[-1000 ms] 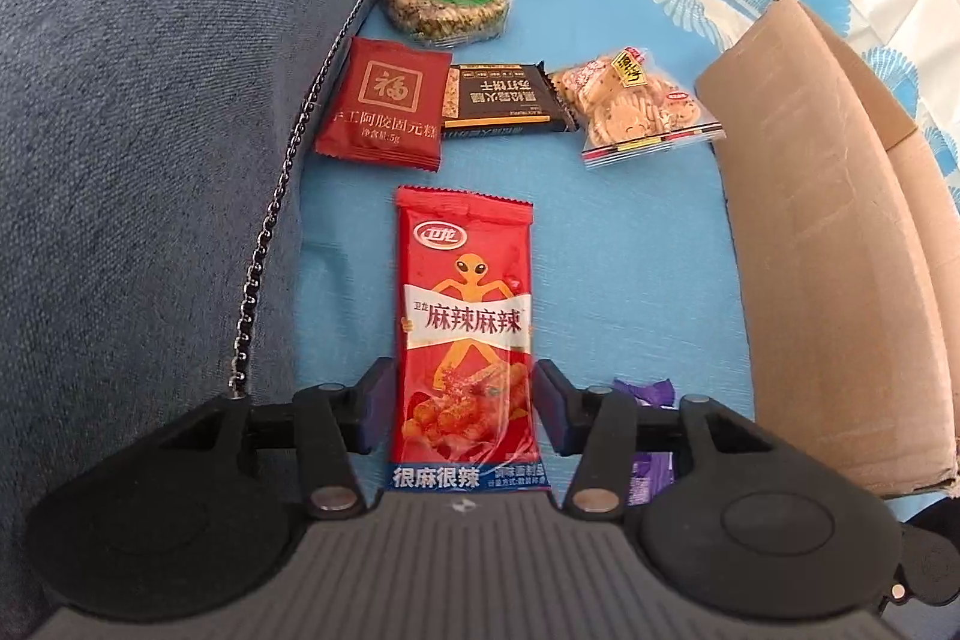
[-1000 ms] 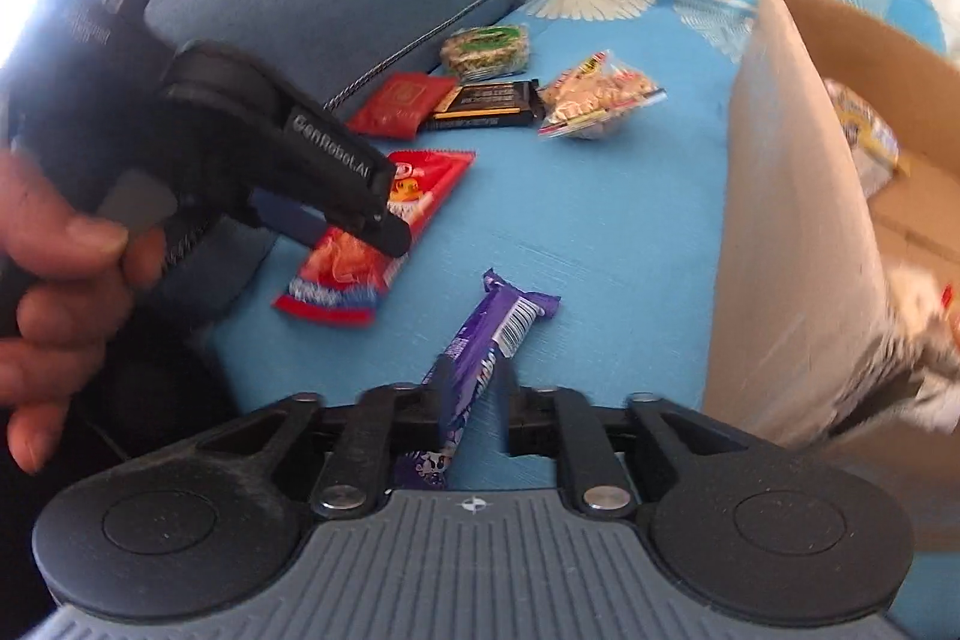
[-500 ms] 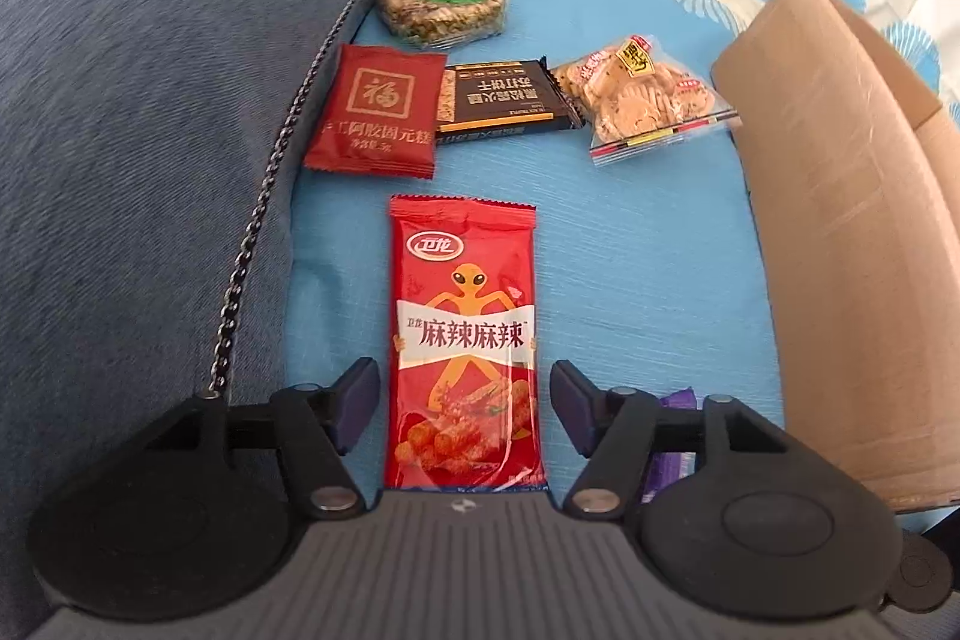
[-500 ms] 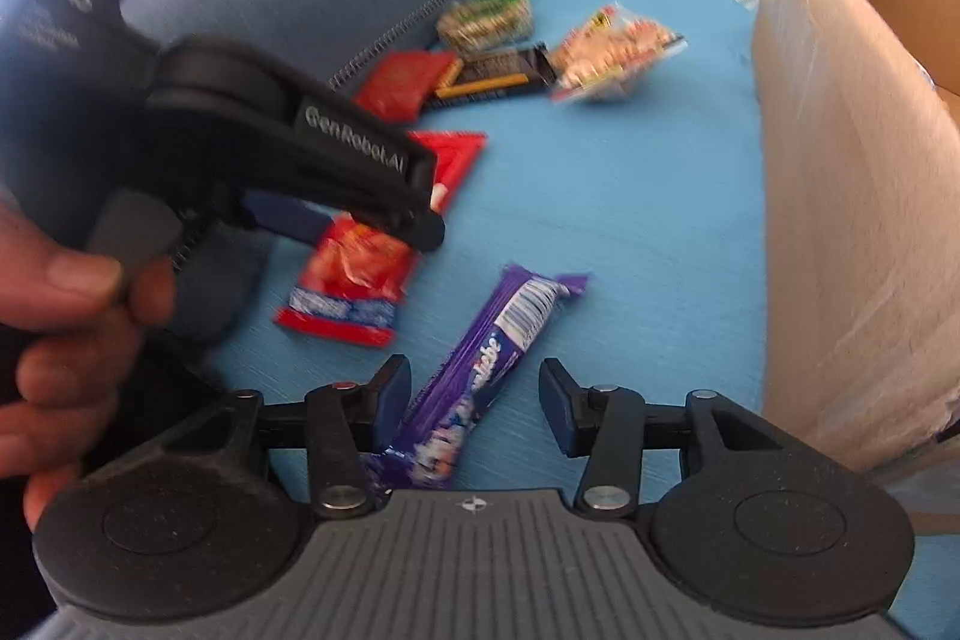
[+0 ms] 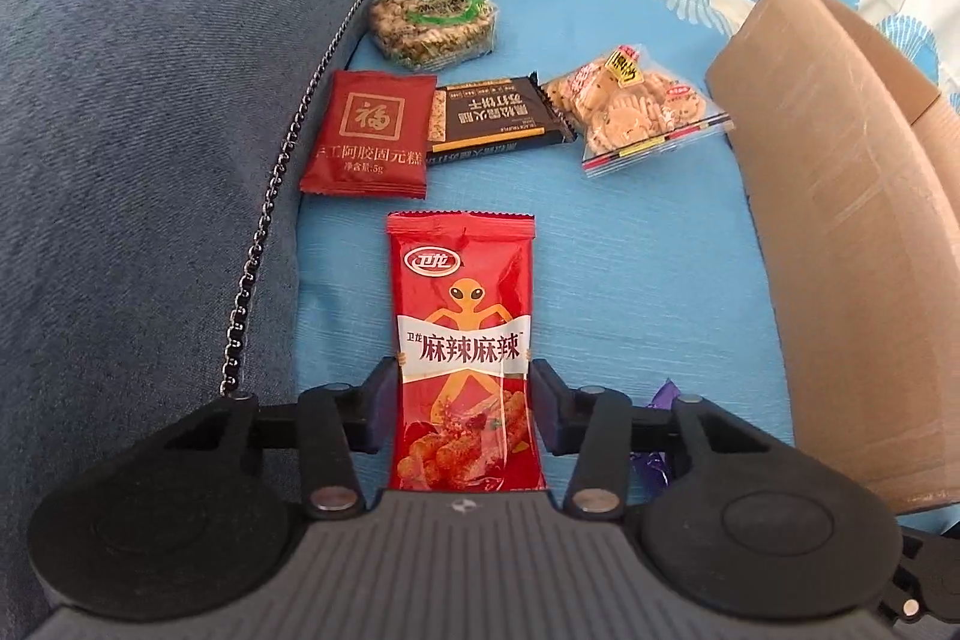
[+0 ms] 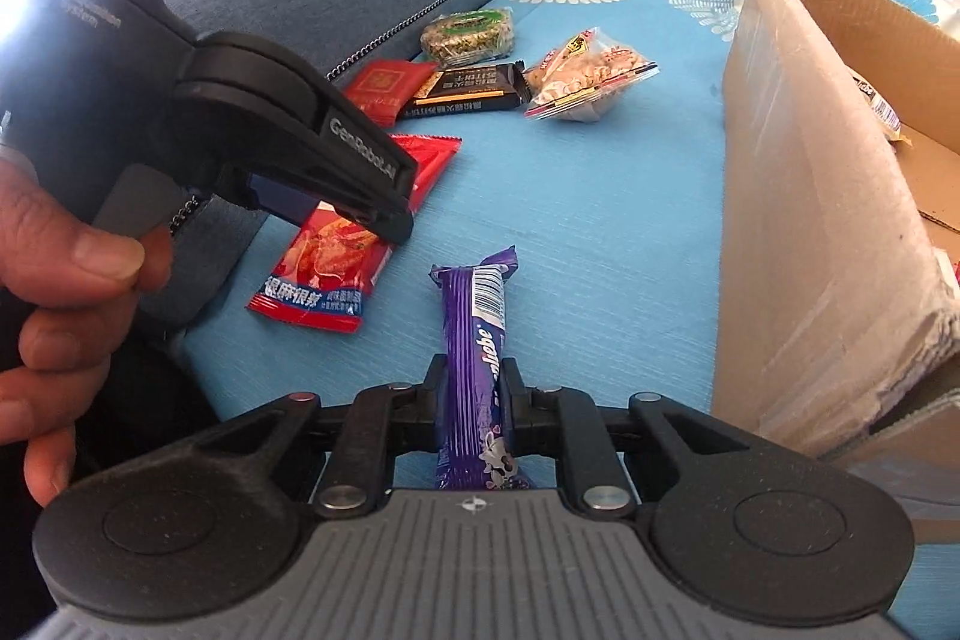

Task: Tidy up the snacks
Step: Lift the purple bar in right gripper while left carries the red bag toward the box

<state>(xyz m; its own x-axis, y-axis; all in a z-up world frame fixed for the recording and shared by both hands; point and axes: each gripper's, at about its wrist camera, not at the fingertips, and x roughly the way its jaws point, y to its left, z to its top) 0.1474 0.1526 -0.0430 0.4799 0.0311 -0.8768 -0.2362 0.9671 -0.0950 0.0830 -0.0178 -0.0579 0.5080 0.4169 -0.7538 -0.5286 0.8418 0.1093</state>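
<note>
Left gripper [image 5: 463, 388]: my left one points down at the red spicy snack packet [image 5: 462, 340]. Its jaws are closing, one on each side of the packet. The tips sit right at the packet's edges, but I cannot tell if they press on it.
Red spicy snack packet: it lies flat on the blue sheet [image 5: 630, 268], long way pointing away from me, just beside the grey-blue cushion [image 5: 150, 100].
Right gripper [image 6: 474, 388]: my right one is squeezed narrow on the purple candy bar [image 6: 474, 334]. Both tips press its sides.
Purple candy bar: it lies on the blue sheet, between the red packet and the cardboard box [image 6: 798, 220].
Hand [image 6: 54, 292]: in the right view I see the person's hand holding the left gripper's handle.
Other snacks: farther away is a little group. A dark red sachet [image 5: 369, 133] touches a black biscuit bar [image 5: 498, 118]. A clear bag of crackers [image 5: 636, 109] lies just beside the bar. A round nut cake in a clear wrapper [image 5: 435, 19] is behind them.
Cardboard box: it stands open on the right side of the sheet. A wrapped snack [image 6: 879, 106] shows inside it.
Chain [image 5: 264, 232]: a small metal chain runs along the cushion's edge.
</note>
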